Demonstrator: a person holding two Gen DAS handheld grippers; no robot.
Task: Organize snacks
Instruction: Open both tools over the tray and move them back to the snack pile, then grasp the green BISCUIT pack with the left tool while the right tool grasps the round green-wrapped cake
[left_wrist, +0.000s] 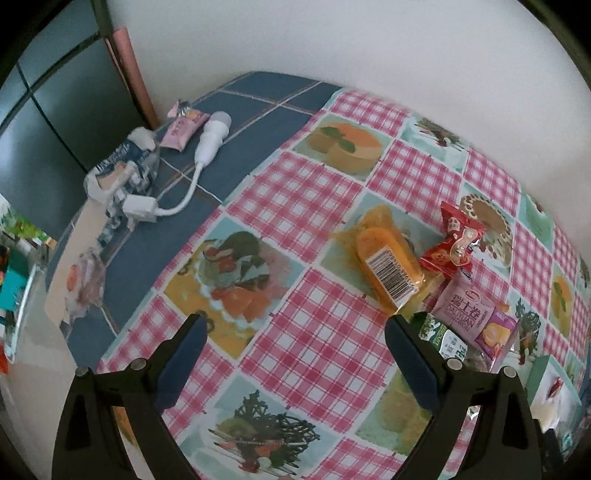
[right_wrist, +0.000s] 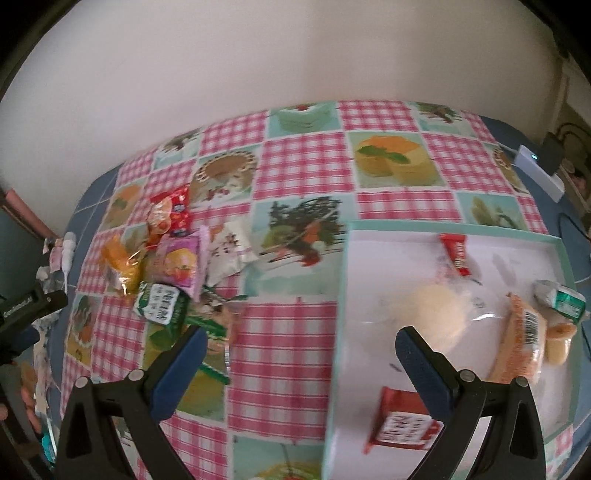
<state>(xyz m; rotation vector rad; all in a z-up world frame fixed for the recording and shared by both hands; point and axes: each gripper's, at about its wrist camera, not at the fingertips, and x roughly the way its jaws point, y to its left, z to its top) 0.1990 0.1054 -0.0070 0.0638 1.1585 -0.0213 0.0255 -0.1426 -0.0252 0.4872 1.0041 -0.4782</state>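
Note:
A pile of snacks lies on the checked tablecloth: an orange packet (left_wrist: 388, 271), a red packet (left_wrist: 456, 240), a pink packet (left_wrist: 474, 319) and a green packet (left_wrist: 445, 338). My left gripper (left_wrist: 295, 328) is open and empty, just left of the pile. The right wrist view shows the same pile, with the green packet (right_wrist: 160, 304) and pink packet (right_wrist: 183, 266), left of a white tray with a mint rim (right_wrist: 341, 295). The tray holds a red packet (right_wrist: 402, 424), an orange packet (right_wrist: 524, 339) and others. My right gripper (right_wrist: 299, 339) is open and empty over the tray's left edge.
A white adapter with a cable (left_wrist: 207, 147), a small pink packet (left_wrist: 183, 127) and a crumpled blue-white wrapper (left_wrist: 122, 166) lie on the blue cloth at the far left. A white power strip (right_wrist: 539, 170) sits at the far right. A wall runs behind the table.

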